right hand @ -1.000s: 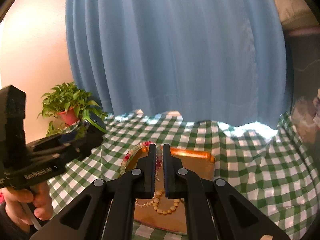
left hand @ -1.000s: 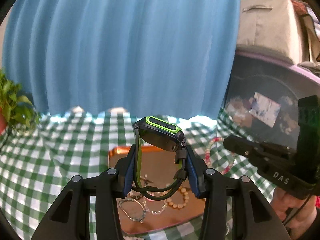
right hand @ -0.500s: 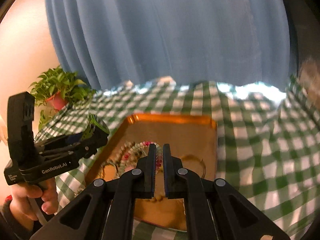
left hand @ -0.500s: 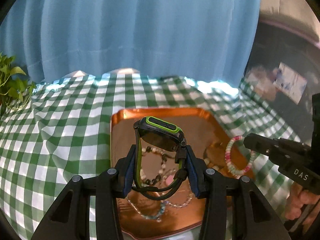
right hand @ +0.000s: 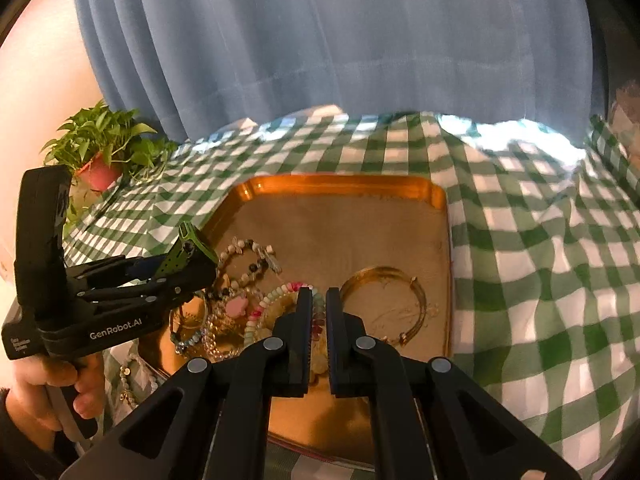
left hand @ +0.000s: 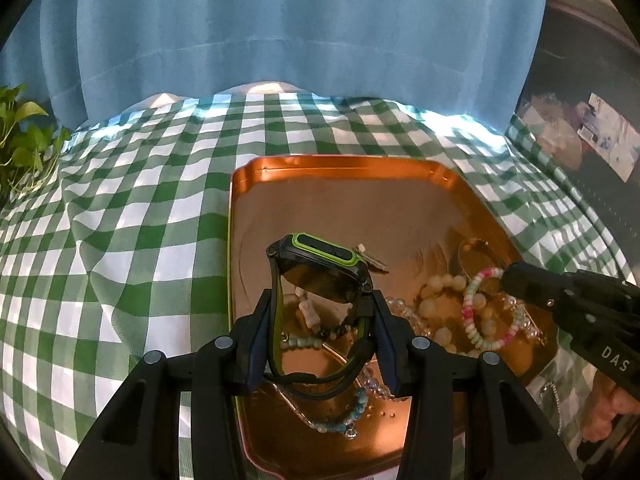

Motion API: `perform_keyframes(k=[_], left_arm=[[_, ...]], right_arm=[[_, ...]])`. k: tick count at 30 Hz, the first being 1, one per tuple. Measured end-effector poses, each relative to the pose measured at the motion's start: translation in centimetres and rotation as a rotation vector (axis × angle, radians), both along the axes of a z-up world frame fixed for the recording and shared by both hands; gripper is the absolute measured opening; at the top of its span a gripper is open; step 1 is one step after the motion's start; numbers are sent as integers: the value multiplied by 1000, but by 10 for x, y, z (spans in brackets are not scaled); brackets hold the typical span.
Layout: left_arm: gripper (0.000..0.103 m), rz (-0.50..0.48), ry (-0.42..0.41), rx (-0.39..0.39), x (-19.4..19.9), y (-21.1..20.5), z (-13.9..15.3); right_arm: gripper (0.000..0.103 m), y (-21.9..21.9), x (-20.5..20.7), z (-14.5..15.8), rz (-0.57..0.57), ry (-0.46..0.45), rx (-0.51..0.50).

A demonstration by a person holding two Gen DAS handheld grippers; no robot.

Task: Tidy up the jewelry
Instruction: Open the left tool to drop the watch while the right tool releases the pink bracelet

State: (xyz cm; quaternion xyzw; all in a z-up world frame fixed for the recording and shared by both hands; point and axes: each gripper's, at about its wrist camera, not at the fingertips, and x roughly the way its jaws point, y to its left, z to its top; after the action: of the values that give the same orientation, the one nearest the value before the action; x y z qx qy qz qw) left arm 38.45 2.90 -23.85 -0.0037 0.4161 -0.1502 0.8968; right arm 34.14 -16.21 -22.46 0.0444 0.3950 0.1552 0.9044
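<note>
My left gripper (left hand: pixel 320 304) is shut on a black and lime-green sports watch (left hand: pixel 320 256), gripping its strap with the face tilted up, above the near left part of a copper tray (left hand: pixel 340 164). My right gripper (right hand: pixel 319 296) is shut on a pink, white and green bead bracelet (right hand: pixel 267 300), which hangs from its tip just over the tray (right hand: pixel 340 182). In the left wrist view the bracelet (left hand: pixel 478 334) dangles from the right gripper (left hand: pixel 516 278). In the right wrist view the left gripper (right hand: pixel 196 264) carries the watch (right hand: pixel 188 248) at the left.
Several bead bracelets lie heaped in the tray's near half, and a gold bangle (right hand: pixel 384 276) lies to their right. A green checked cloth (left hand: pixel 120 240) covers the table. A potted plant (right hand: pixel 100 148) stands far left, a blue curtain (left hand: pixel 300 40) hangs behind. A hand (right hand: pixel 48 380) holds the left gripper.
Both grippers have sunk and tipped downward toward the tray, which now fills more of each view. The watch and the bead bracelet stay gripped.
</note>
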Motion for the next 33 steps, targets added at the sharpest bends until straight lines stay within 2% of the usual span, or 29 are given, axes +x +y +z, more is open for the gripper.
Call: perform_keyframes(k=[13,17,19,22,24,29,33], left_arm=[[47,54,36,2,6,8,-7],[54,49,35,36,7,3,-8],[58,58,8,43,4,3,-4],[71,64,-29,43,1,4,5],[72,80,-44,56,-1,6,8],[72,85,-55,42,-5,10,12],[72,121,-38,47,-11,8,17]], right_arm=[[6,1,2,-15,-10,52,-33],[7,-2,3,-18,-12,65,-13],[11,-2,4,-19,-8,72,5],[14,-2,4,-20,-16,76,-9],[27,-2,3,-21,-25,75,-15],[30,-2,-2,-19,-20,61,-4],[39,0,-7,-13,-27,35,-33]])
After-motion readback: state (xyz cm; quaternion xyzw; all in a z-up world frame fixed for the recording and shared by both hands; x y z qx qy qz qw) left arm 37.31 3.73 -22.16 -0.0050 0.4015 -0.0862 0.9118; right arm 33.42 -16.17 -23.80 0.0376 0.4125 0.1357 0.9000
